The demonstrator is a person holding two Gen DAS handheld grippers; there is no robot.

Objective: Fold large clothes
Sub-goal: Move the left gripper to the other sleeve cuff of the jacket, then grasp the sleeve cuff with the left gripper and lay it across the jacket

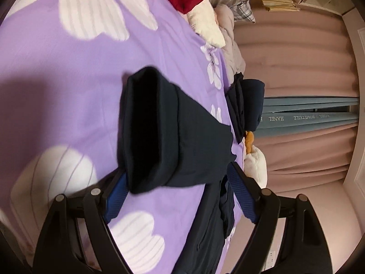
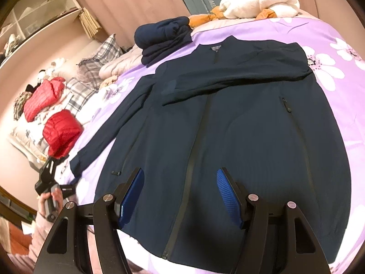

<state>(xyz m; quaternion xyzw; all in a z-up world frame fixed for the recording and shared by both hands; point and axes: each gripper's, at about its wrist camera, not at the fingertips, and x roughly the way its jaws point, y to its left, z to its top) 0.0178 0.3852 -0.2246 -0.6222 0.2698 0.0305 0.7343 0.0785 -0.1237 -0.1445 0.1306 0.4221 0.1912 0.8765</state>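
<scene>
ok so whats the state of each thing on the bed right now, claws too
navy jacket: flat, zipped, one sleeve folded across the chest
other sleeve: stretched out to the side, cuff between the left claw's fingers, not pinched
left claw: open
right claw: open, above the hem
dark garment: folded
red jacket: bunched

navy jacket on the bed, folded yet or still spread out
Mostly spread. The navy jacket lies flat and zipped on the purple sheet; only one sleeve is folded across the chest, the other sleeve lies out sideways.
</scene>
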